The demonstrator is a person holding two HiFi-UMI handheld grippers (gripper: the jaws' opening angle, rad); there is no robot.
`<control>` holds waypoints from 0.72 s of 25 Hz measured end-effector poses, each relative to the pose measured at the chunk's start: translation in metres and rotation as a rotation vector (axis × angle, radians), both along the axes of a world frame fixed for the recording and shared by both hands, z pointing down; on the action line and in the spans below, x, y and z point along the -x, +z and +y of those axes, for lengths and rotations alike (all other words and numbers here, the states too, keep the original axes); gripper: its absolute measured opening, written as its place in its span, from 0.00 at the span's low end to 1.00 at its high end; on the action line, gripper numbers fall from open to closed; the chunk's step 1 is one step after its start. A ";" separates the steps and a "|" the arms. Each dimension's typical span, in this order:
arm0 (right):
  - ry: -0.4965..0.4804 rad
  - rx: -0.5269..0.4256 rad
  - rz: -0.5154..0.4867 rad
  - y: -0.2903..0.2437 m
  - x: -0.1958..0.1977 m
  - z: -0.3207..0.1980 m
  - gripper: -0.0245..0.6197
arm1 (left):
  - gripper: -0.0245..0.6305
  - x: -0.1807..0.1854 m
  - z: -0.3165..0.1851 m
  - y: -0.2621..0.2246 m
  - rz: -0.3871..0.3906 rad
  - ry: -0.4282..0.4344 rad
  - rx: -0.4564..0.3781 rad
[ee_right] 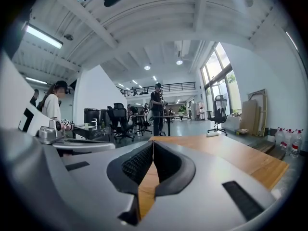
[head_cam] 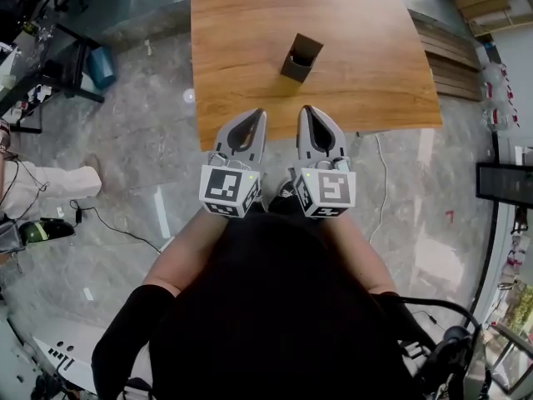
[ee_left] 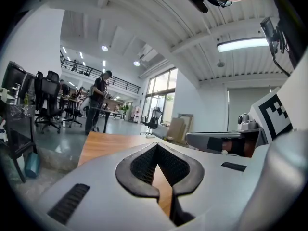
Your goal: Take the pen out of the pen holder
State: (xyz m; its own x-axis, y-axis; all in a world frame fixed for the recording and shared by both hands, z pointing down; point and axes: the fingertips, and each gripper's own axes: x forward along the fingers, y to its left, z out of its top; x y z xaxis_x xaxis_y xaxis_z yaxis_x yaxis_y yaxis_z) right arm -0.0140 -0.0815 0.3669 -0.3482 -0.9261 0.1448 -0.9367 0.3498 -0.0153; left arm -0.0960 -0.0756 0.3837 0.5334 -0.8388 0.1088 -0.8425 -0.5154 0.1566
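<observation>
A light wooden table [head_cam: 250, 23] holds a dark boxy pen holder [head_cam: 300, 57] well ahead of the left gripper [head_cam: 257, 113] and right gripper [head_cam: 308, 109], both clenched empty; one should probably open before reaching in.

We hold the left gripper [head_cam: 259, 113] and the right gripper [head_cam: 307, 109] side by side, jaws closed, well short of the dark pen holder [head_cam: 301, 57] standing on the wooden table [head_cam: 241, 32].

No writing or numbers can be read anywhere.
</observation>
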 end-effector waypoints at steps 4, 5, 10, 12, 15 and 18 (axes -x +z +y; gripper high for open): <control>-0.012 0.007 0.001 0.004 -0.002 -0.025 0.06 | 0.04 -0.002 -0.024 0.007 -0.011 -0.006 0.017; -0.017 0.011 -0.002 0.006 -0.005 -0.033 0.06 | 0.04 -0.006 -0.031 0.008 -0.017 -0.008 0.018; -0.055 0.044 -0.008 0.019 -0.018 -0.074 0.06 | 0.04 -0.024 -0.071 0.009 -0.043 -0.023 0.025; -0.086 0.069 0.004 0.028 -0.017 -0.093 0.06 | 0.04 -0.027 -0.091 0.010 -0.053 -0.032 0.031; -0.122 0.095 0.015 0.039 -0.023 -0.122 0.06 | 0.04 -0.037 -0.121 0.016 -0.068 -0.056 0.048; -0.153 0.121 0.017 0.053 -0.031 -0.149 0.06 | 0.04 -0.047 -0.148 0.028 -0.089 -0.079 0.067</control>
State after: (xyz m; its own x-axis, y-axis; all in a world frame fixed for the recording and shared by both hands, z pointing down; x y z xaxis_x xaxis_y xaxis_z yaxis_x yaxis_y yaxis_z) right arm 0.0170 -0.2306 0.4195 -0.4801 -0.8381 0.2591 -0.8733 0.4846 -0.0507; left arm -0.0494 -0.2239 0.4112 0.4515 -0.8671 0.2104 -0.8922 -0.4377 0.1110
